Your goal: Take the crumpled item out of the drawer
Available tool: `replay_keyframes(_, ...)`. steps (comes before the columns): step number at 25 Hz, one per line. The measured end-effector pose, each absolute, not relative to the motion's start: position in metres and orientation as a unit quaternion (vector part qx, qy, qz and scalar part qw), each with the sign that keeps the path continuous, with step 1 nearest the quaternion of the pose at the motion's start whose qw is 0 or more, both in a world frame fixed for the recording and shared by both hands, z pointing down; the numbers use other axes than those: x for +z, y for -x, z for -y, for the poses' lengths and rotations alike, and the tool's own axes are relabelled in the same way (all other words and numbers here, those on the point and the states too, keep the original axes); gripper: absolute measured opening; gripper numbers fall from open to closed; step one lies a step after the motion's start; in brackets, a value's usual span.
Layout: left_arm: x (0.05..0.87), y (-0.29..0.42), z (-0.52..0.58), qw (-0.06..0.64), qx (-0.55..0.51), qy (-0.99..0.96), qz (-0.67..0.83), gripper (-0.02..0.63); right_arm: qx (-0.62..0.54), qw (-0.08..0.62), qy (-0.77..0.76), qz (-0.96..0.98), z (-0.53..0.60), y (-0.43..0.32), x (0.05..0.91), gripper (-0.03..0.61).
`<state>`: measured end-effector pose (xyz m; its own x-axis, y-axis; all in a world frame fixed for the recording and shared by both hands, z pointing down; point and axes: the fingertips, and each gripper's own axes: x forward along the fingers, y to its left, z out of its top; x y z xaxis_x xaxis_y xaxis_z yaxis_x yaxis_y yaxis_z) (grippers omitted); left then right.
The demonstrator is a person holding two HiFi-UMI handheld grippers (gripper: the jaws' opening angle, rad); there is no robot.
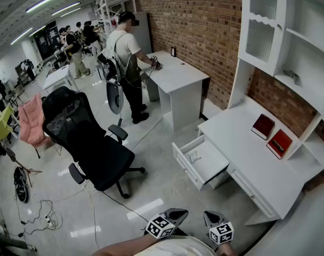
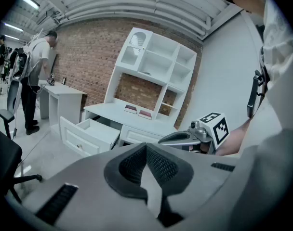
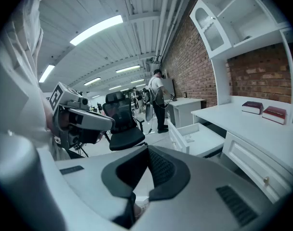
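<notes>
My left gripper (image 1: 175, 215) and right gripper (image 1: 214, 217) are both pressed together and empty. The crumpled item (image 1: 193, 156) lies in the open drawer (image 1: 184, 167), well apart, straight ahead between them. Neither is plainly nearer.

There are two tools, the left tool (image 1: 178, 214) and the right tool (image 1: 211, 216); two white surfaces, the near surface (image 1: 247, 164) and the far surface (image 1: 175, 71); one open drawer (image 1: 186, 168) holding one crumpled item (image 1: 193, 156); two books, a dark red book (image 1: 263, 126) and a brighter red book (image 1: 280, 143); and one black office chair (image 1: 92, 143).
</notes>
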<state>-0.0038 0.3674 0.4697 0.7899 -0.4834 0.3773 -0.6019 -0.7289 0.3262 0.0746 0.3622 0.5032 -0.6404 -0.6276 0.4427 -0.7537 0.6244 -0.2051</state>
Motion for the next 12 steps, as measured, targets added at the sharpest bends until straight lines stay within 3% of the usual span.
replay_keyframes(12, 0.463, 0.031, -0.375, 0.21, 0.13, -0.921, 0.3, 0.02, 0.173, 0.168, -0.388, 0.889, -0.367, -0.05, 0.5, 0.023)
